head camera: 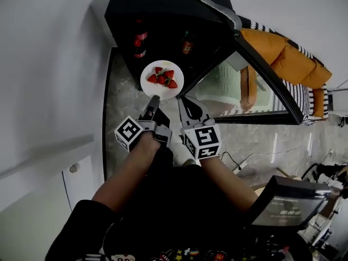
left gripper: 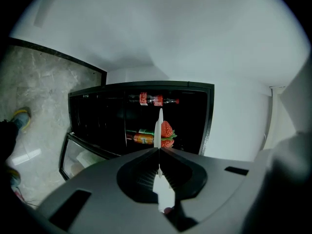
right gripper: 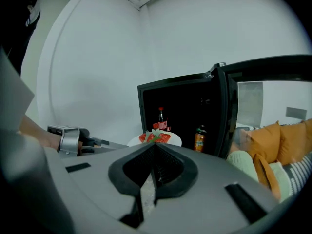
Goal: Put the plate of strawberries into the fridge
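Observation:
A white plate [head camera: 147, 84] carrying red strawberries [head camera: 163, 78] hangs in front of the open black fridge [head camera: 163, 15]. My left gripper [head camera: 154, 100] is shut on the plate's near rim. In the left gripper view the plate [left gripper: 159, 123] shows edge-on between the closed jaws of that gripper [left gripper: 159, 152], with strawberries [left gripper: 167, 129] on its right. My right gripper [head camera: 183, 101] sits just right of the plate, shut and empty. From the right gripper view [right gripper: 155, 147] the plate [right gripper: 171, 141] lies just beyond its tips.
The fridge's glass door [head camera: 261, 80] stands open to the right. Inside are cola bottles [left gripper: 153, 100] on an upper shelf and an orange drink [right gripper: 199, 139] lower down. A white wall runs along the left. Orange cushions [head camera: 288, 58] lie beyond the door.

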A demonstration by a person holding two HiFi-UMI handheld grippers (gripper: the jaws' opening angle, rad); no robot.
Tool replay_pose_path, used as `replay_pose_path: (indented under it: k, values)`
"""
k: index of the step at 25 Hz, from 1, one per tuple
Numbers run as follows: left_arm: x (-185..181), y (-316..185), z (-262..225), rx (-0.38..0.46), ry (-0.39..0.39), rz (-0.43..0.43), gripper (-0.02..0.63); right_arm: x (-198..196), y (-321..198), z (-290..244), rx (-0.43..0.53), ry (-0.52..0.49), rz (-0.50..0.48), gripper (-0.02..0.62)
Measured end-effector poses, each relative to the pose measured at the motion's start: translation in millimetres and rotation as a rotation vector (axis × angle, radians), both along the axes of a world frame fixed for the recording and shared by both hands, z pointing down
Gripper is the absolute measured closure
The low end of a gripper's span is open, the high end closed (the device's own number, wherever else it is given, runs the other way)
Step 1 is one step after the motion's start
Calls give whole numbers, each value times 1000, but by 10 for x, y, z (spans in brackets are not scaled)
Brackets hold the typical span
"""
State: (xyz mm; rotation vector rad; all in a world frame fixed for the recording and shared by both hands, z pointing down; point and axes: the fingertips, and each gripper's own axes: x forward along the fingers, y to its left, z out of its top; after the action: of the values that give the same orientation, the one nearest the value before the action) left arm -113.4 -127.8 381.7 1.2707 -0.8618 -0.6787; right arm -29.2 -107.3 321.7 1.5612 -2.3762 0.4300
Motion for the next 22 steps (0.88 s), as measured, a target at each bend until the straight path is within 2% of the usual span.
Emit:
replay_pose_path:
  k: [4,7,11,22]
  values:
    - [-23,-173,168,-34,-22,29,595,-27,-158,124,-29,8,9,592]
    - [10,-355,266,-28,-22,35,595,-11,-337,225,-18,16,6,592]
    - [76,-520,371,-12,26,-6,595,16,-503,432,-11,13,3,592]
    - [137,-892,890,-2,-14,-100,595,109,-950,916,50,4,-32,592]
